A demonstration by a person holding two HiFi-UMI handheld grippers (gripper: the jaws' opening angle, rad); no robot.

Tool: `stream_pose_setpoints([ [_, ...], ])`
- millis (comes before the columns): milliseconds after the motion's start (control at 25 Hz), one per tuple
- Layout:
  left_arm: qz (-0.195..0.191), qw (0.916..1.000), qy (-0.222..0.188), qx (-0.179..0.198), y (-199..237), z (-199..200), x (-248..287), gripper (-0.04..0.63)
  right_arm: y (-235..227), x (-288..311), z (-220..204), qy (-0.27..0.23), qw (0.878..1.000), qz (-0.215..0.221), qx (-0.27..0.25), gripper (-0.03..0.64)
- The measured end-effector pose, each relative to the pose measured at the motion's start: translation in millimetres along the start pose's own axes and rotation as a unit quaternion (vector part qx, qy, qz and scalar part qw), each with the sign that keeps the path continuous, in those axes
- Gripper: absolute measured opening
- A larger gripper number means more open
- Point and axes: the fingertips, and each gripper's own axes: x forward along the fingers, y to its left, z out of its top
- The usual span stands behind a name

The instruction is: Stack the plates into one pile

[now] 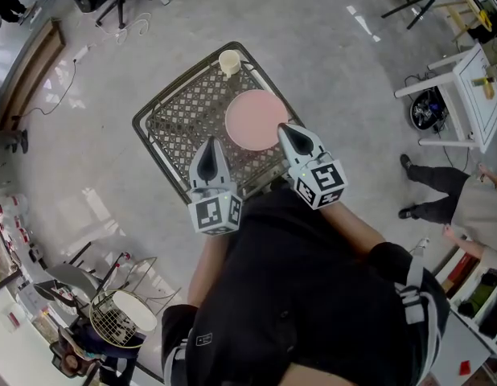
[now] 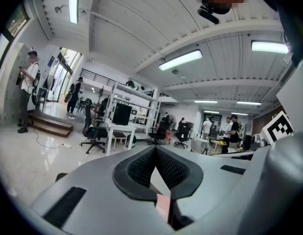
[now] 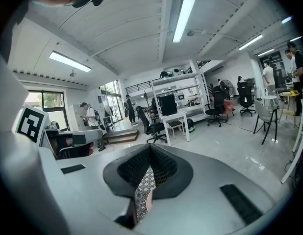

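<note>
So, plates: I see one pink plate (image 1: 255,119) lying flat on the mesh table (image 1: 184,111), towards its right side. Whether it is a single plate or a pile seen from above, I cannot tell.
Other plates: none show loose anywhere on the table.
Cup: a cream cup (image 1: 230,61) stands at the far corner, well apart from the plate.
My left gripper (image 1: 210,147): jaws pressed together at the tips with nothing between them, hanging over the near part of the table, left of the plate.
My right gripper (image 1: 287,133): jaws also closed tip to tip and empty. Its tip lies over the plate's near right edge in the head view, and I cannot tell whether it touches.
Through the jaws: the gap below the tips shows only mesh and a sliver of pink.
Done: by my reckoning the stacking looks finished, since only one pink disc is out.
Left: perhaps nothing. If a plate lies out of view, it has yet to be fetched.
</note>
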Motion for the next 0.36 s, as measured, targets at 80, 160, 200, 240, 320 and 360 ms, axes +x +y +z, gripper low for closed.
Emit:
stream_pose_setpoints([
  [80,-0.002,1.0,0.0,0.0,0,0,-1,0.015,2,-1,0,0.0,1.0,-0.001,0.0,0.009],
  [160,-0.003,1.0,-0.001,0.0,2,1,-4,0.015,5,-1,0,-0.001,1.0,-0.001,0.001,0.009],
  [200,-0.003,1.0,-0.001,-0.001,3,1,-5,0.015,7,-1,0,-0.001,1.0,-0.001,0.001,0.009],
  [240,-0.002,1.0,-0.001,-0.002,4,1,-6,0.015,8,0,-1,-0.001,1.0,0.0,0.001,0.009],
  [320,-0.002,1.0,0.0,-0.003,7,1,-8,0.015,12,0,-2,-0.001,1.0,0.001,0.0,0.009],
  [360,-0.001,1.0,0.001,-0.003,8,0,-9,0.015,13,0,-3,0.0,1.0,0.002,0.0,0.009],
])
